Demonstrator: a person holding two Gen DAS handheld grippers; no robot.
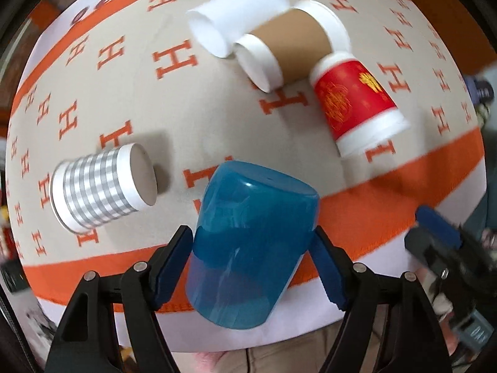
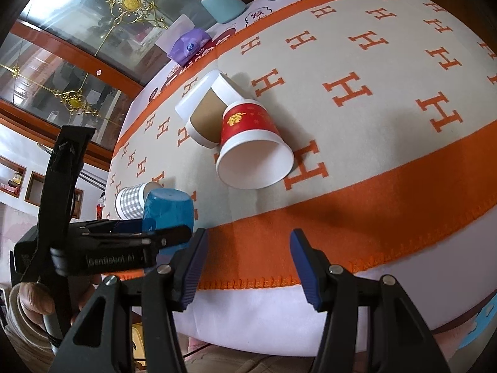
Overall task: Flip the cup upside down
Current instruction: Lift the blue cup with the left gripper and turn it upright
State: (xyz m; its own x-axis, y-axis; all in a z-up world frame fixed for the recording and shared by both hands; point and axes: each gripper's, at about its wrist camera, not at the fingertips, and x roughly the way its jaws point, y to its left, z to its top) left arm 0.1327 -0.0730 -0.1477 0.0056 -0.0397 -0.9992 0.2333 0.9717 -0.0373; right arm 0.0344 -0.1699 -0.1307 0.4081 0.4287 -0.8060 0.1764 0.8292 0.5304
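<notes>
My left gripper (image 1: 250, 248) is shut on a blue plastic cup (image 1: 248, 242), held bottom-up and tilted above the near edge of the table. The same blue cup (image 2: 169, 208) shows at the left of the right wrist view, between the left gripper's fingers (image 2: 133, 227). My right gripper (image 2: 247, 258) is open and empty over the orange border of the cloth. It also shows blurred at the right edge of the left wrist view (image 1: 441, 236).
On the H-patterned cloth (image 1: 186, 99) a silver-striped cup (image 1: 99, 189) stands upside down at the left. A white cup (image 1: 236, 18), a brown-sleeved cup (image 1: 289, 46) and a red cup (image 1: 354, 99) lie on their sides together. A tissue pack (image 2: 189, 45) and a teal container (image 2: 223, 3) stand at the far edge.
</notes>
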